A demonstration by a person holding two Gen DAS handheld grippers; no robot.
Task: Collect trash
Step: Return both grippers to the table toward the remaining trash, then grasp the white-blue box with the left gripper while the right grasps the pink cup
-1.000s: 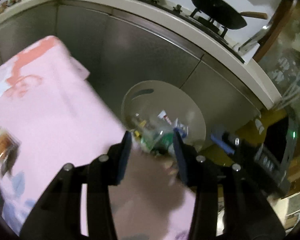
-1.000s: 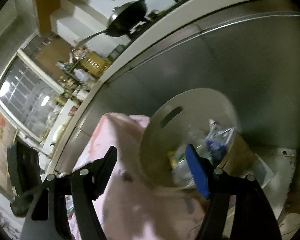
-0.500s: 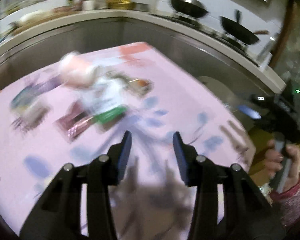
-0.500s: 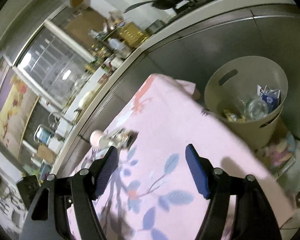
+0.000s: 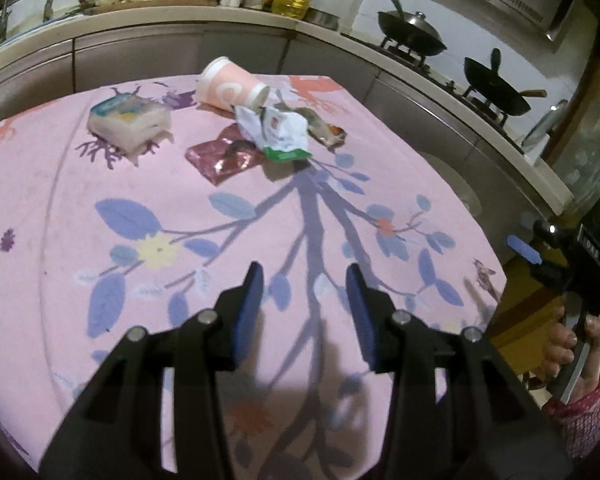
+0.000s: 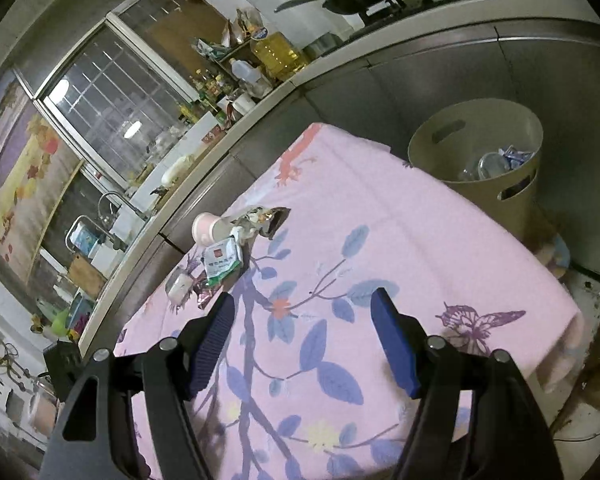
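Across the pink tabletop (image 5: pixel 100 184), well ahead of the left claw (image 5: pixel 303 280), lies the trash: pink cup (image 5: pixel 230 90), white-green wrapper (image 5: pixel 278 130), red foil (image 5: pixel 224 156), tissue pack (image 5: pixel 130 120). Both claws unclenched, gripping nothing; right claw (image 6: pixel 302 312) wider. Bin (image 6: pixel 476 168) stands past the tabletop's far edge w/ 1 side cut off; contents hard to make out.

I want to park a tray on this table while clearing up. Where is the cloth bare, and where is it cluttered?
The near half of the pink tablecloth is bare, from the grippers' side to its corner beside the bin. The far edge is crowded: pink cup, white-green packet, red wrapper, tissue pack.
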